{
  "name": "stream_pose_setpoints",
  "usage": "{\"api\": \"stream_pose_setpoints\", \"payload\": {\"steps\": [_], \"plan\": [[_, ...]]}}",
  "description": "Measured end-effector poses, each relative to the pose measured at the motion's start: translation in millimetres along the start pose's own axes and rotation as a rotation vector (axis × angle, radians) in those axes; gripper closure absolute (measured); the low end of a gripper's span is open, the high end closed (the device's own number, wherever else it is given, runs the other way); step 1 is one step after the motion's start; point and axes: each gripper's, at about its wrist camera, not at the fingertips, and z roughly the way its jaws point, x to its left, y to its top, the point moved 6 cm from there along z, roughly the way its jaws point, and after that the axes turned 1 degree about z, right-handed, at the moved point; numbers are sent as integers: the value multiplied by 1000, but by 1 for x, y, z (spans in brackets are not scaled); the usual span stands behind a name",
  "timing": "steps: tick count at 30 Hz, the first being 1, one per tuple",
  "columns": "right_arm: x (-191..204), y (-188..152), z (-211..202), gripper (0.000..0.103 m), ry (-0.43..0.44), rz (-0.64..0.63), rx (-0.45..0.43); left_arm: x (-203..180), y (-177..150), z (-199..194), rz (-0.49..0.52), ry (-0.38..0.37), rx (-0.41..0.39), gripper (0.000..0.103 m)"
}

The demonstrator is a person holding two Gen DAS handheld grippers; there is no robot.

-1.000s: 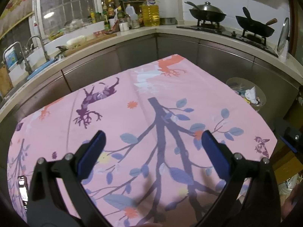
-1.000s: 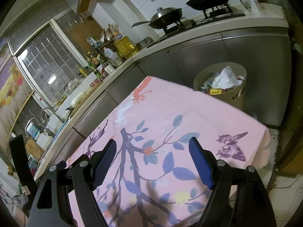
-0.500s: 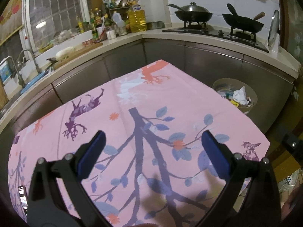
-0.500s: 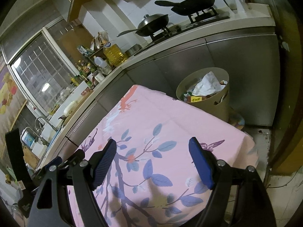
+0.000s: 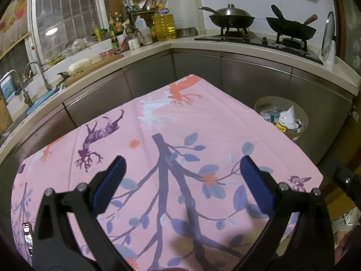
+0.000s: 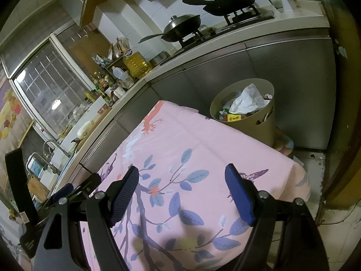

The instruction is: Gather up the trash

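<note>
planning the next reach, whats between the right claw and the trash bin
Only bare pink tablecloth; nothing sits on it between the right claw and the trash bin, which stands past the table's far edge. The right wrist view shows this.

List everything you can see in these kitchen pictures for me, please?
tablecloth: one, pink with tree and leaf print, covering the table in front
bin: one, beige, on the floor past the table, holding trash
white paper: crumpled, on top inside the bin
lidded wok: one, steel, on the stove
black pan: one, on the stove
oil bottle: one large, yellow, counter corner
tap: steel, over the sink, far left
window: one, barred, behind the counter
left gripper: black with blue pads, open, empty
right gripper: same, open, empty
</note>
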Motion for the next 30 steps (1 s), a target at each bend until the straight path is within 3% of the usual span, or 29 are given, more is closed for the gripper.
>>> {"api": "stream_pose_setpoints", "payload": {"steps": [30], "plan": [[7, -7, 9, 27, 12, -12, 25, 7, -1, 1, -5, 16, -3, 6]]}}
